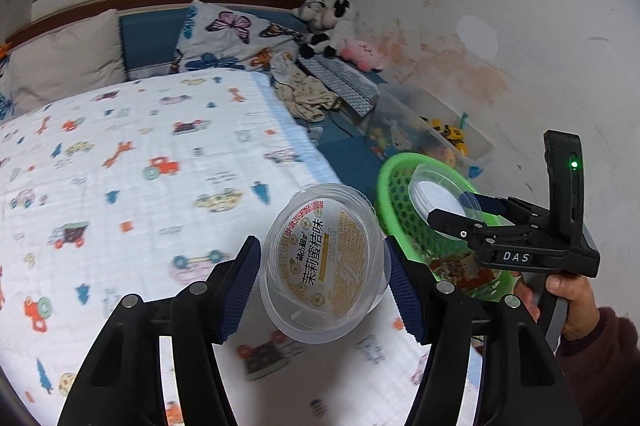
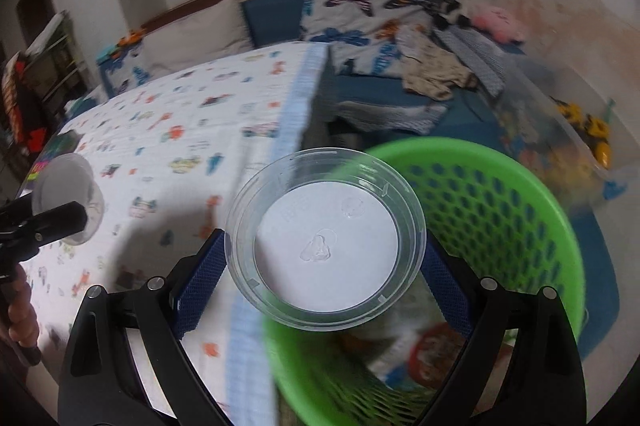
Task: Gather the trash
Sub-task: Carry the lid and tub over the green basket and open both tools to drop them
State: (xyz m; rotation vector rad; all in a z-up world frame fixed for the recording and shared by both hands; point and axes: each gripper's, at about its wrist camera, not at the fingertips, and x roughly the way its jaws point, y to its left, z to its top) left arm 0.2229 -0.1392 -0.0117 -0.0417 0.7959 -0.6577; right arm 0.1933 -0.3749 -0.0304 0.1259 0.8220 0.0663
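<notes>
Two grippers, both w/ trash over the bed

Left gripper (image 1: pixel 322 280) is clamped on a labelled jelly cup (image 1: pixel 322 258); right gripper (image 2: pixel 322 284) pinches a clear plastic lid (image 2: pixel 325 240) above the green basket (image 2: pixel 520 226) rim.

a bed (image 1: pixel 352 153) with a blue surface carries a white quilt (image 1: pixel 132 161) printed with little cars and trucks. pillows (image 1: pixel 60 57), a butterfly pillow (image 1: pixel 232 37), rumpled clothes (image 1: pixel 308 89), plush toys (image 1: pixel 332 25), a clear toy bin (image 1: pixel 404 121) and, it seems, a green mesh basket (image 2: pixel 500 209) rest on it.
</notes>
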